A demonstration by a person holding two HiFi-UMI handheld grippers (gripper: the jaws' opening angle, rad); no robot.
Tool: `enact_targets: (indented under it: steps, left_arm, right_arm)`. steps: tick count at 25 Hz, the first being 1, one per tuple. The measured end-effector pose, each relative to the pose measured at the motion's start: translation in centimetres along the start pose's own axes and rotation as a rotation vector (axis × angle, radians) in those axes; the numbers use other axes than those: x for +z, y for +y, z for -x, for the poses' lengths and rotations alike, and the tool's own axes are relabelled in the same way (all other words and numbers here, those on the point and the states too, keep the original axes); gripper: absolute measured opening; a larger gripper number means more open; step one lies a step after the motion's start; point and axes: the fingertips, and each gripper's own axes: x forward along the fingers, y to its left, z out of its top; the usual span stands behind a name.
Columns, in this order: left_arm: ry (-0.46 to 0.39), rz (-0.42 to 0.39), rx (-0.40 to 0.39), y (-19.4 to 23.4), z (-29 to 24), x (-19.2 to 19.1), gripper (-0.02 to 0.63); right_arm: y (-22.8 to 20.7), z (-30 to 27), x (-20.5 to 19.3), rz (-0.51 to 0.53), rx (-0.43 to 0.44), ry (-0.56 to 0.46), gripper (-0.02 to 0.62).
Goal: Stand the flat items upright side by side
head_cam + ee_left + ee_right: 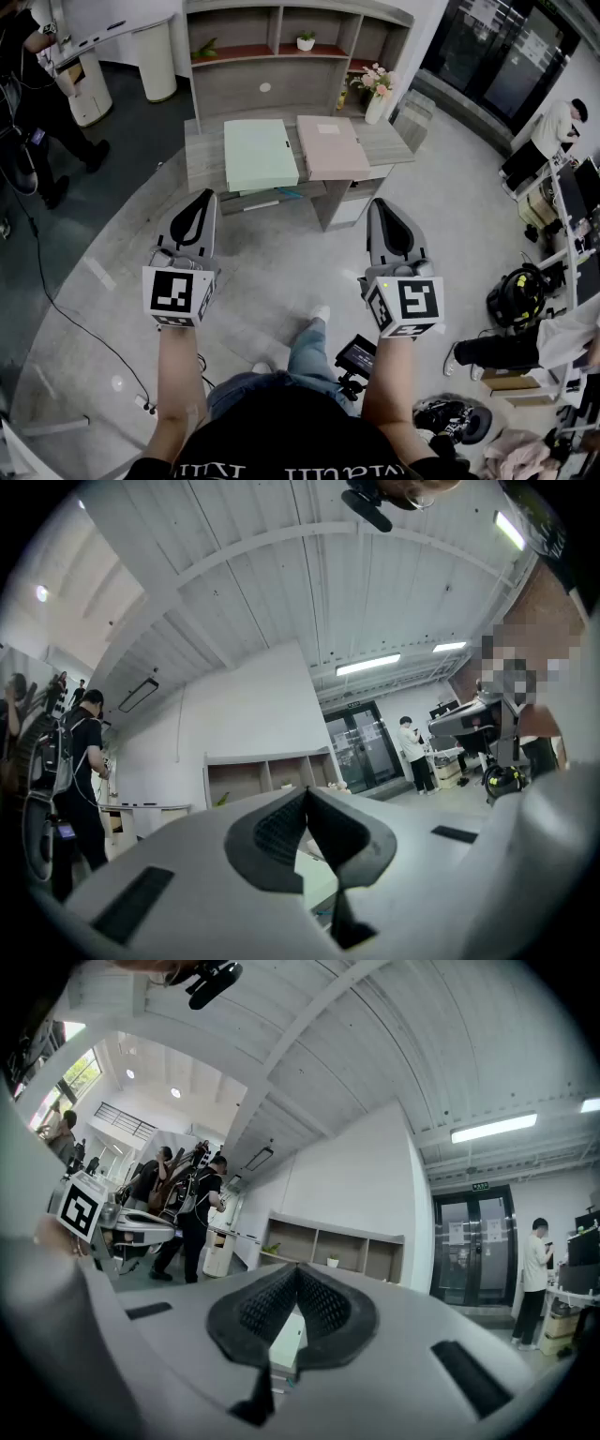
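On the desk ahead: my two flat items, a green folder (260, 155) and a pink folder (331, 147), lie flat just beside each other on the desk (202, 152), well apart from both grippers.
Risk, folders: I judge these wide, thin covers hard to pinch off a flat top. Gripped at one edge only, a folder could swing, flop open or slide off the desk's near edge.
Risk, flower vase (377, 105): it stands near the pink folder's far right corner, so tipping that folder up carelessly could knock it over.
Left gripper (202, 197): hangs over the floor, short of the desk, nose a little raised.
Right gripper (384, 206): level, also short of the desk.
Jaws: both pairs are closed tip to tip on nothing, so I must spread them before reaching in.
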Motion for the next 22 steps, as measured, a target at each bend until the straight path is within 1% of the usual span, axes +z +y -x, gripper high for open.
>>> enact_targets:
  steps: [6, 10, 17, 18, 19, 20, 21, 22]
  left_arm:
    - [0.018, 0.001, -0.002, 1.5, -0.5, -0.9, 0.014]
    - [0.032, 0.01, 0.0, 2.3, -1.2, -1.9, 0.014]
    - [0.054, 0.043, 0.009, 2.8, -5.5, -3.7, 0.014]
    - [0.058, 0.042, 0.01, 2.9, -6.3, -4.0, 0.014]
    - [0.064, 0.04, 0.013, 3.1, -7.1, -4.2, 0.014]
    - [0.069, 0.038, 0.019, 3.3, -8.0, -4.5, 0.014]
    - [0.074, 0.037, 0.028, 3.6, -8.9, -4.8, 0.014]
    - [0.078, 0.039, 0.037, 3.9, -9.9, -5.1, 0.014]
  right_arm:
    - [0.8, -1.5, -0.9, -0.015, -0.001, 0.031, 0.015]
    - [0.5, -2.7, -1.5, -0.038, -0.023, 0.041, 0.017]
    - [-2.1, -6.6, -3.4, -0.151, 0.036, 0.057, 0.021]
    - [-2.5, -7.4, -3.8, -0.164, 0.05, 0.062, 0.048]
    - [-2.8, -8.3, -4.3, -0.176, 0.067, 0.069, 0.13]
    - [-3.1, -9.4, -4.8, -0.186, 0.086, 0.078, 0.181]
    - [-3.3, -10.5, -5.3, -0.195, 0.104, 0.085, 0.205]
    - [-3.6, -11.7, -5.8, -0.206, 0.121, 0.09, 0.246]
